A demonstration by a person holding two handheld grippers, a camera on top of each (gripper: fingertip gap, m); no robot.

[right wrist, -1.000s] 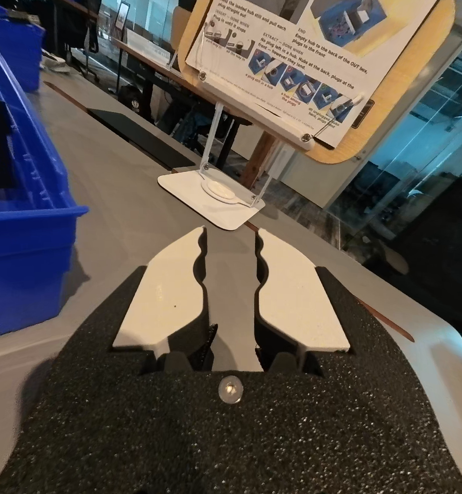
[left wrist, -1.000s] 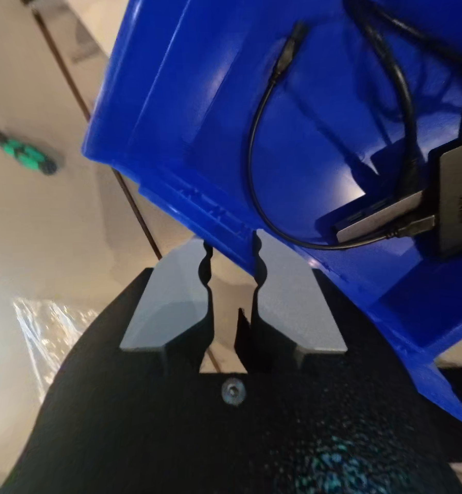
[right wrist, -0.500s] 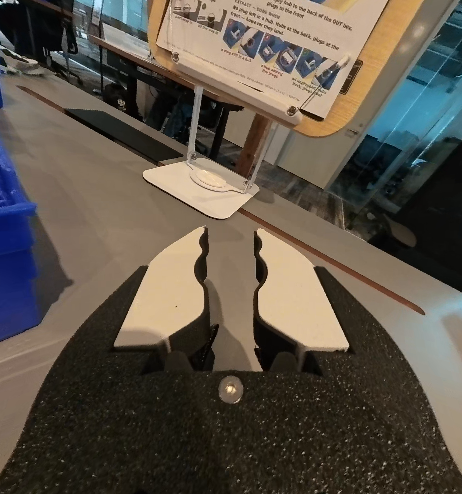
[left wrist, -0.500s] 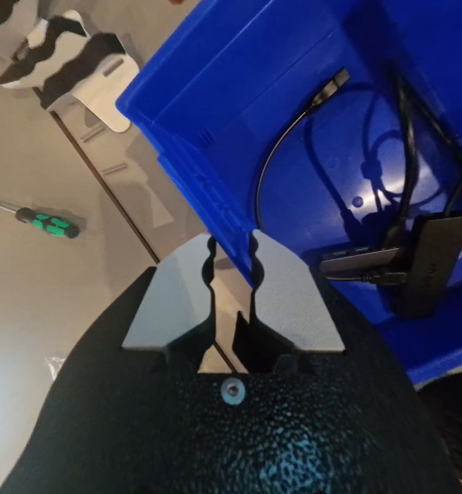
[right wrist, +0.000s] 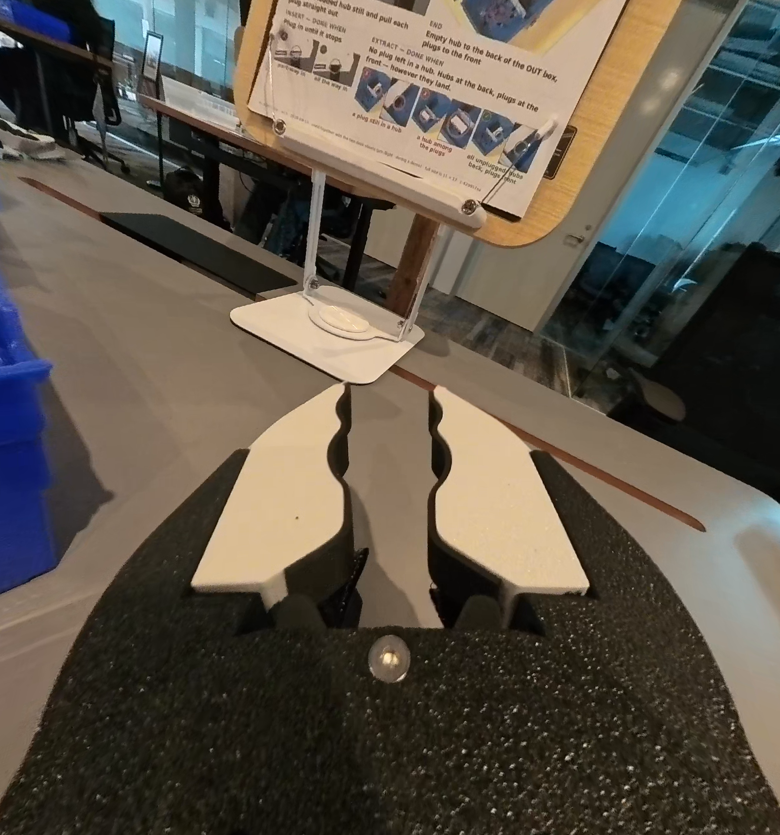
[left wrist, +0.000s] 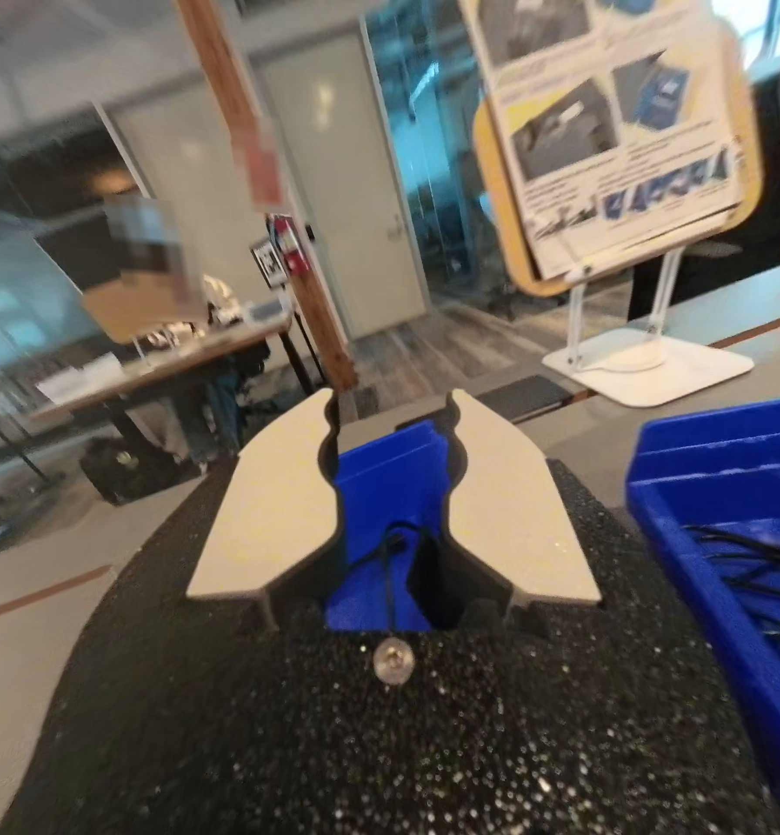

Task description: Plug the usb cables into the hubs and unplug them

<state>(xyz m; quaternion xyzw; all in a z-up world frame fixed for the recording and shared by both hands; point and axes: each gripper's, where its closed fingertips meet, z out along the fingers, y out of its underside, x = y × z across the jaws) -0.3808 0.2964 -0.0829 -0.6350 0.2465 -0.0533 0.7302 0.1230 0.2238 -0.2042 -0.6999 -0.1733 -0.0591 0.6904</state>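
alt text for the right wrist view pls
The open, empty right gripper hovers over a grey table, pointing at a white stand that holds an instruction sheet. A blue bin sits at the left edge.

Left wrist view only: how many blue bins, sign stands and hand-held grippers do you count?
Blue bins: 2, one seen through the finger gap, one at right
Sign stand: 1
Left hand-held gripper: 1, jaws apart
Total: 4
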